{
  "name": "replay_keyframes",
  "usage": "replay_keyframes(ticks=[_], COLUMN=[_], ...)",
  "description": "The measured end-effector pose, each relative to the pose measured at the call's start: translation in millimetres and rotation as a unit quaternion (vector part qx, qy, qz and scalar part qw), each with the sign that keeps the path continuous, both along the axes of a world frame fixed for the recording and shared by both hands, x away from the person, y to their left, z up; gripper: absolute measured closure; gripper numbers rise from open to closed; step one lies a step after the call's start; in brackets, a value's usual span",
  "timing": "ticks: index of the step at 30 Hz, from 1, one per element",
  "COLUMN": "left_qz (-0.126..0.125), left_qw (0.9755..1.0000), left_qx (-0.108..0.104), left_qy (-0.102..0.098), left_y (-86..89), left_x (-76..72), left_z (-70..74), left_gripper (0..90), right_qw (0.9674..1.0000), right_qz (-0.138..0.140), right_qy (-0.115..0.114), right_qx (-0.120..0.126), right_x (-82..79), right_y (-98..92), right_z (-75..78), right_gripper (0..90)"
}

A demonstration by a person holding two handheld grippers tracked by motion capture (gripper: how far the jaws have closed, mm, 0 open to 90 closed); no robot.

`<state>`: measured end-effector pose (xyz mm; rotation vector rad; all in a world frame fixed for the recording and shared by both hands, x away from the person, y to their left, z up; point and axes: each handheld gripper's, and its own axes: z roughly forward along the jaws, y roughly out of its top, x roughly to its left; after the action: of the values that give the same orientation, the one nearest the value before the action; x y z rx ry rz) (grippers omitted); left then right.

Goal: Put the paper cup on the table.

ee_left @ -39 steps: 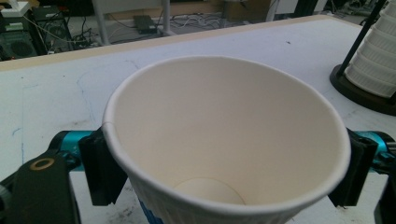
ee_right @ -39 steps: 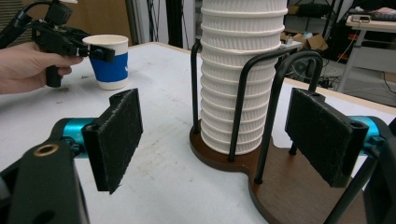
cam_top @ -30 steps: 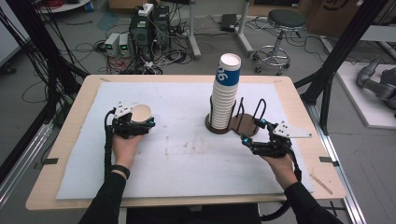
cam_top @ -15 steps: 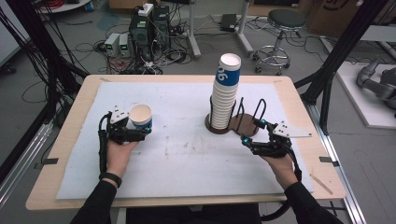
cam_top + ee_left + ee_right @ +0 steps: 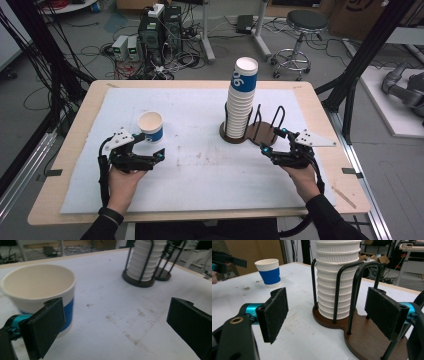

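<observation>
A white paper cup [image 5: 151, 127] with a blue band stands upright on the white mat. My left gripper [image 5: 149, 147] sits just in front of it. Its jaws have just been opening and now stand wide, touching nothing. In the left gripper view the cup [image 5: 37, 287] is beside and behind the left pad [image 5: 45, 325]. A tall stack of cups [image 5: 241, 105] stands in a black wire holder on a brown wooden base [image 5: 260, 134]. My right gripper [image 5: 273, 141] is open just in front of that base. The stack [image 5: 335, 277] shows ahead between its pads.
The holder's second ring [image 5: 274, 120], to the right of the stack, holds no cups. The white mat [image 5: 200, 165] covers most of the wooden table [image 5: 320, 105]. Cables, electronics and a stool [image 5: 302, 22] are on the floor beyond the far edge.
The left gripper has let go of the cup and drawn back toward the person with its jaws wider. The cup stays standing where it was. The right gripper has not moved.
</observation>
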<state>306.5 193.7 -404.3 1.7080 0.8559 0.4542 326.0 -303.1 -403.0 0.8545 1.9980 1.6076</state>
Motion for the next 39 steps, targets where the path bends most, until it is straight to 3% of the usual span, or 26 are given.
replay_keyframes(ticks=[5, 10, 13, 17, 20, 26, 32, 39], left_qz=[-0.023, -0.036, -0.039, -0.046, -0.054, -0.072, -0.073, -0.058], left_qw=[0.9991, 0.9985, 0.9976, 0.9961, 0.9947, 0.9939, 0.9936, 0.9958], left_qx=[-0.002, -0.001, 0.013, 0.001, 0.011, 0.011, 0.01, -0.005], left_qy=[-0.037, -0.04, -0.055, -0.075, -0.087, -0.082, -0.085, -0.07], left_y=[-11.2, -18.8, -20.1, -19.8, -21.4, -28.0, -31.0, -26.7], left_x=[-8.7, -14.4, -17.2, -16.2, -18.8, -15.7, -17.6, -16.1], left_z=[5.6, 1.4, -1.0, 2.9, 1.3, -2.9, -4.0, -7.7], left_gripper=[1.9, 1.9, 1.9, 1.9, 1.9, 1.9, 1.9, 1.9], right_qw=[1.0, 1.0, 0.9999, 0.9998, 0.9997, 0.9997, 0.9997, 0.9995], right_qz=[0.0, -0.002, 0.0, 0.005, 0.008, 0.008, 0.011, 0.017], right_qy=[0.002, 0.005, 0.006, 0.007, 0.008, 0.004, 0.003, 0.003], right_qx=[-0.003, -0.007, -0.012, -0.017, -0.021, -0.024, -0.023, -0.027], right_x=[1.2, 0.7, -0.4, 1.0, 1.0, -0.2, -0.3, -1.5], right_y=[-0.7, -0.4, 0.3, 2.5, 3.9, 3.7, 3.2, 6.0], right_z=[-0.6, -0.7, -0.7, -1.8, -2.3, -1.7, -1.4, -1.5], right_gripper=[19.4, 19.4, 19.4, 19.4, 19.5, 19.5, 19.5, 19.5])
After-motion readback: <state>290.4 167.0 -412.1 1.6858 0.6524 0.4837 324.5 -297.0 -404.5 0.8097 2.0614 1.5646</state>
